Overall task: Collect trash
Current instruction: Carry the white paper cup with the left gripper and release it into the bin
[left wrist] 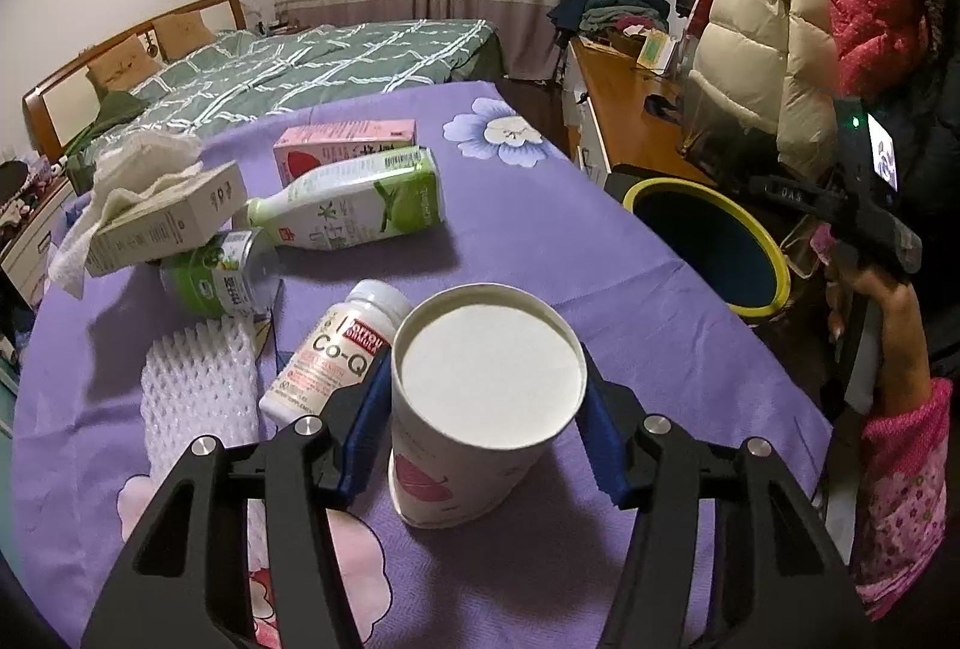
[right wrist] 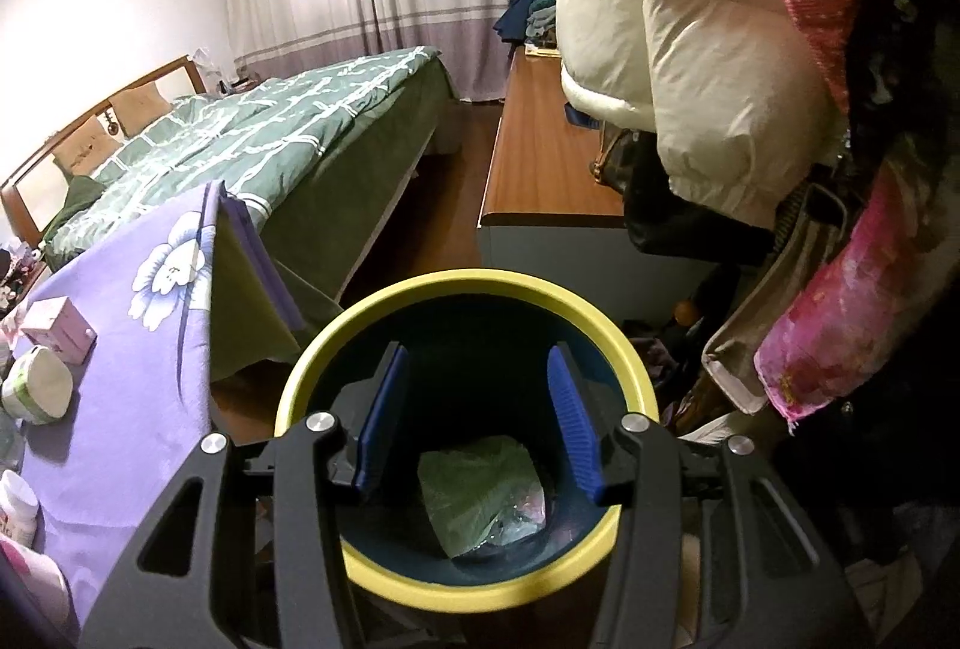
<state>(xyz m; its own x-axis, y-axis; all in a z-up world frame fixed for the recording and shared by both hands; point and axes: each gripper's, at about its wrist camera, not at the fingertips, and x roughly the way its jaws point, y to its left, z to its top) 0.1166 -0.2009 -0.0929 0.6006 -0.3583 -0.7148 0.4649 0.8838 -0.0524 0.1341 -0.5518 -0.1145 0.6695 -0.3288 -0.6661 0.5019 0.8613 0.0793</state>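
Left gripper [left wrist: 487, 430] fingers clamped either side, right gripper [right wrist: 477, 424] fingers parted, angled downward

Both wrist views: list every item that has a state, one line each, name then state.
Paper cup: upright, clamped between pads.
Left gripper: shut on the cup.
Right gripper: open, empty, over the bin.
Bin: open, a green wrapper inside.
Green bottle: lying down.
Supplement bottle: lying down, capped.
Tissue box: tilted on a can.
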